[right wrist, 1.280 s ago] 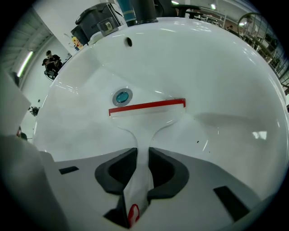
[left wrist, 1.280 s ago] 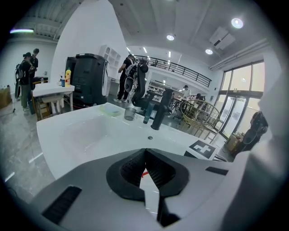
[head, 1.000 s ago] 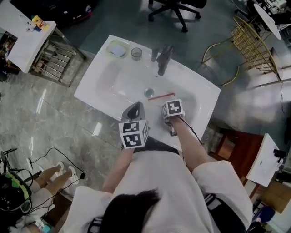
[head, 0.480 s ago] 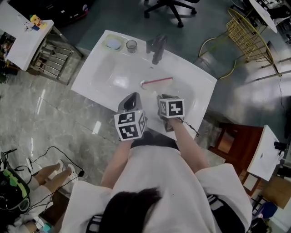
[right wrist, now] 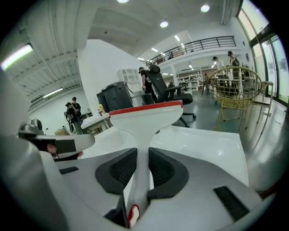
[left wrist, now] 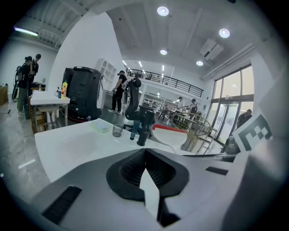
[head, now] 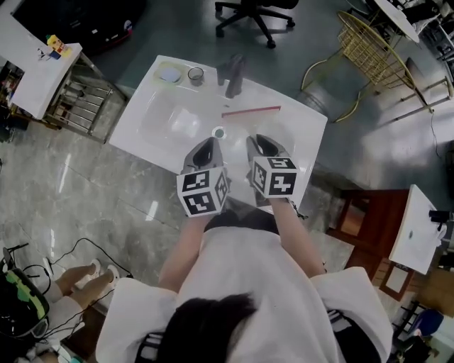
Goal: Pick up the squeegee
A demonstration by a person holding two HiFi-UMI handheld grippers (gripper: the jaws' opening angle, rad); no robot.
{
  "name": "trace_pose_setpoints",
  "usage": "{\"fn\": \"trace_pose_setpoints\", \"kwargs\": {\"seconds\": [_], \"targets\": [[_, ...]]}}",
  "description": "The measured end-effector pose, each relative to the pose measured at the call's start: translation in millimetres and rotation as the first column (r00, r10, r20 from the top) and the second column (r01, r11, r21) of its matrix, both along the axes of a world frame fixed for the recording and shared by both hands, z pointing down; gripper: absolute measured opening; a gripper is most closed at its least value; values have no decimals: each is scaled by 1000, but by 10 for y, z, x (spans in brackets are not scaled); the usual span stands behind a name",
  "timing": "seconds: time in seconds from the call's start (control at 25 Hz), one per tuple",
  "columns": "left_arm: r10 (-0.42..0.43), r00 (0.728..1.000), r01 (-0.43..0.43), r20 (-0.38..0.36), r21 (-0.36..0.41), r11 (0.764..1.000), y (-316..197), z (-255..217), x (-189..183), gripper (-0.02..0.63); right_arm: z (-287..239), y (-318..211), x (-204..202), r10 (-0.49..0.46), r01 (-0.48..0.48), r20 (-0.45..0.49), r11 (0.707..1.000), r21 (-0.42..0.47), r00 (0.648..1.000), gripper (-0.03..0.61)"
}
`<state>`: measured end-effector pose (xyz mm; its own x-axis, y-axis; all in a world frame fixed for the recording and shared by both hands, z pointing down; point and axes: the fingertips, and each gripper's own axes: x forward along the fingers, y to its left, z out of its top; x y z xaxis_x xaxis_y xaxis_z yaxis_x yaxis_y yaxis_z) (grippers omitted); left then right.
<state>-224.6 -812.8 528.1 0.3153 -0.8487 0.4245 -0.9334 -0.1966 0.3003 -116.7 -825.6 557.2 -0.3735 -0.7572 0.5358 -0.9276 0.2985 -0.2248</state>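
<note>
The squeegee (right wrist: 146, 113) has a white handle and a red-edged blade (head: 250, 111). My right gripper (right wrist: 142, 155) is shut on the handle, and the blade stands out crosswise beyond the jaws. In the head view the right gripper (head: 261, 144) holds it above the white washbasin (head: 142, 135), with the blade near the dark faucet (head: 234, 74). My left gripper (head: 206, 149) hovers beside it on the left. In the left gripper view its jaws (left wrist: 145, 151) are shut at the tips with nothing between them.
A glass cup (head: 195, 73) and a soap dish (head: 169, 74) stand at the basin's back rim, left of the faucet. The drain (head: 218, 132) lies just ahead of the left gripper. An office chair (head: 248, 14) and a gold wire chair (head: 376, 53) stand beyond the basin.
Both grippers have risen, the right one much more. The squeegee came up off the basin in the right gripper, and its red blade now sits nearer the faucet.
</note>
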Motion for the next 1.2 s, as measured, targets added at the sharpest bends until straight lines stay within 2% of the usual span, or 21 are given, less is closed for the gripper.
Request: {"fn": "trace_pose_setpoints", "kwargs": {"seconds": [0.16,0.4,0.56,0.84,1.2], "targets": [[22,999,-20,-36,55,998,-42,-255,141,23,-479,-30,98,27,-22,-29,988,156,999,98],[75,996,-66,-51,162,985,-125,-684,346,23,-1056,-30,255,96,-74,-47,938,339,994,98],[98,995,-90,-27,212,973,-173,-888,486,23,-1240,-48,354,105,-78,-53,924,375,993,98],[95,995,-90,-10,248,965,-133,-1015,557,23,-1472,22,396,103,-69,-56,901,428,993,98],[118,993,-122,32,286,950,-60,-1118,644,23,-1546,107,461,107,-73,-52,893,444,993,98]]}}
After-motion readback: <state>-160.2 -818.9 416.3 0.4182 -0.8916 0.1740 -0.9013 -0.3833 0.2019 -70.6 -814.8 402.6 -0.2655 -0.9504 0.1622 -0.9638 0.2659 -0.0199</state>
